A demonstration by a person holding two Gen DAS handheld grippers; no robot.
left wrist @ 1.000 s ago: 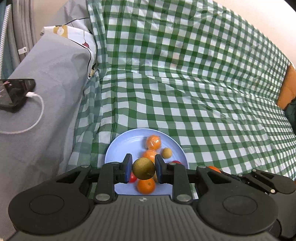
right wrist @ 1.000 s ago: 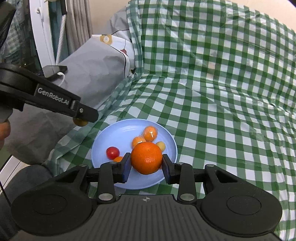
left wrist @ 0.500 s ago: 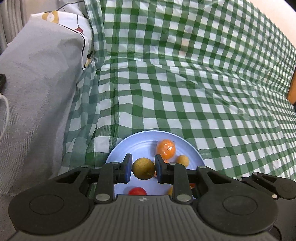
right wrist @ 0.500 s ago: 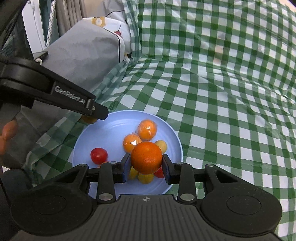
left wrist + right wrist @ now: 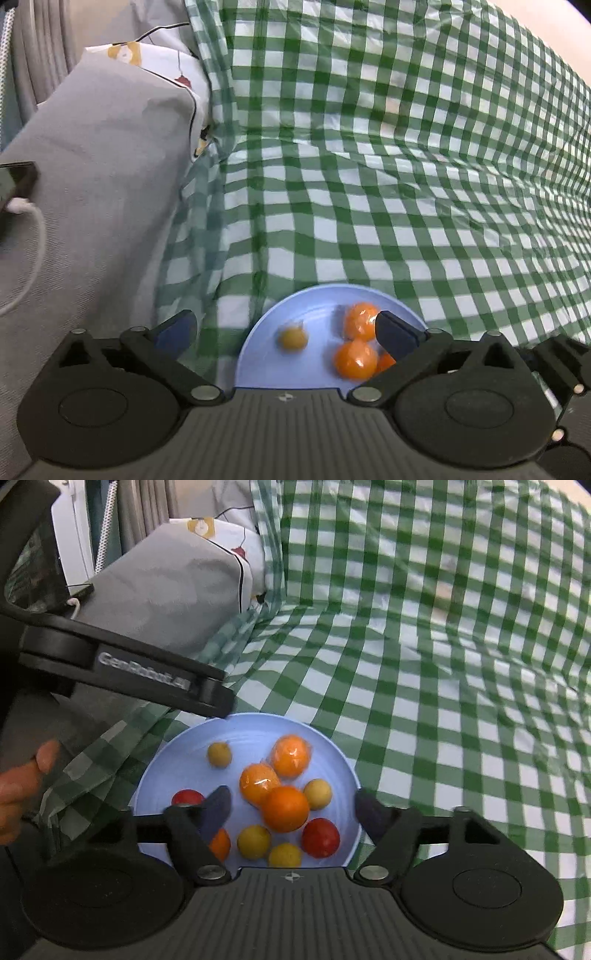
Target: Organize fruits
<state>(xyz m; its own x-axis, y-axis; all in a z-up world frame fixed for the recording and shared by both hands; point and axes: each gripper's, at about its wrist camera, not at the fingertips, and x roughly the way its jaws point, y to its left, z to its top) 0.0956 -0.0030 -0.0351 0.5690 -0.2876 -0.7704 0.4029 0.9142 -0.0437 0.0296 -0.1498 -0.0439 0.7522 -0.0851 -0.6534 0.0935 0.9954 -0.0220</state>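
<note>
- Our left tool (image 5: pixel 284 328) has just been opening and stands wide, nothing between its jaws; the small brown fruit (image 5: pixel 293 338) lies loose on the blue plate (image 5: pixel 258 343).
- Our right tool (image 5: pixel 291 808) has just been opening too, and the orange (image 5: pixel 285 808) rests between its pads, apparently untouched, among the plate's other fruit.
- The plate sits near the left edge of the checked cloth (image 5: pixel 424 701), so the gathered fruit stays together.

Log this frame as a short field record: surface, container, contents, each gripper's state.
surface: green-and-white checked cloth
container: round light-blue plate
contents: large orange, two wrapped oranges, small yellow-brown fruits, red tomatoes
left gripper: jaws just opened, small yellow-brown round fruit lies free on plate
right gripper: jaws just opened, pads clear of large orange
</note>
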